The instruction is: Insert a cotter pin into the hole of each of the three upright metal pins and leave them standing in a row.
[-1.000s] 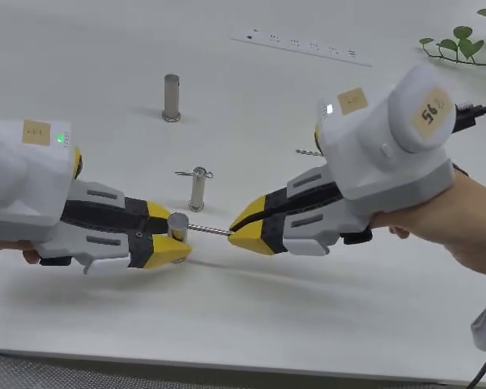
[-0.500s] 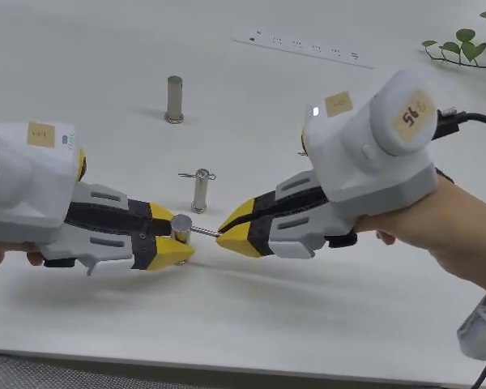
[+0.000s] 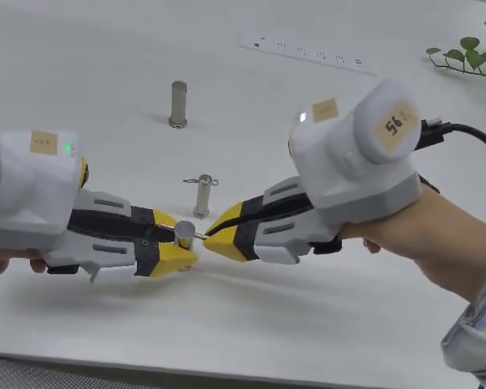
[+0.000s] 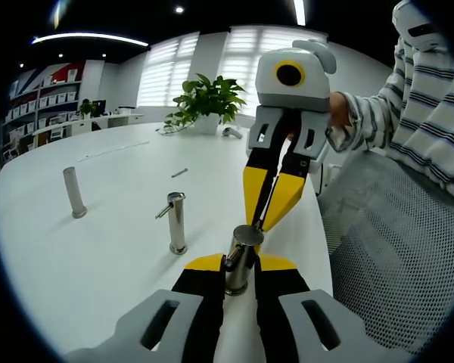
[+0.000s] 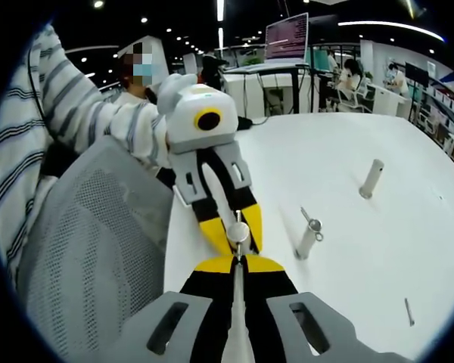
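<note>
Left gripper (image 4: 240,265): is reaching in from 9 o'clock in the head view, its jaws clamping the nearest metal pin (image 3: 184,232) from both sides.
Nearest metal pin: is standing upright on the white table (image 3: 89,73), close to its near edge.
Right gripper (image 5: 240,265): is coming in from 3 o'clock, its jaws pressing together on a thin cotter pin (image 3: 199,236).
Cotter pin: is lying level, its free end meeting the nearest metal pin just under the head; whether it is passing through the hole cannot be told.
Middle pin (image 3: 202,194): is standing at 12 o'clock from the held one, carrying its own cotter pin (image 3: 201,181) across the top.
Far pin (image 3: 178,103): is standing further along at 12 o'clock, well apart.
Loose cotter pin (image 5: 409,311): is lying flat on the table.
Power strip (image 3: 308,53): is lying at 1 o'clock near the far edge.
Plant (image 3: 470,55): is trailing at 2 o'clock.
</note>
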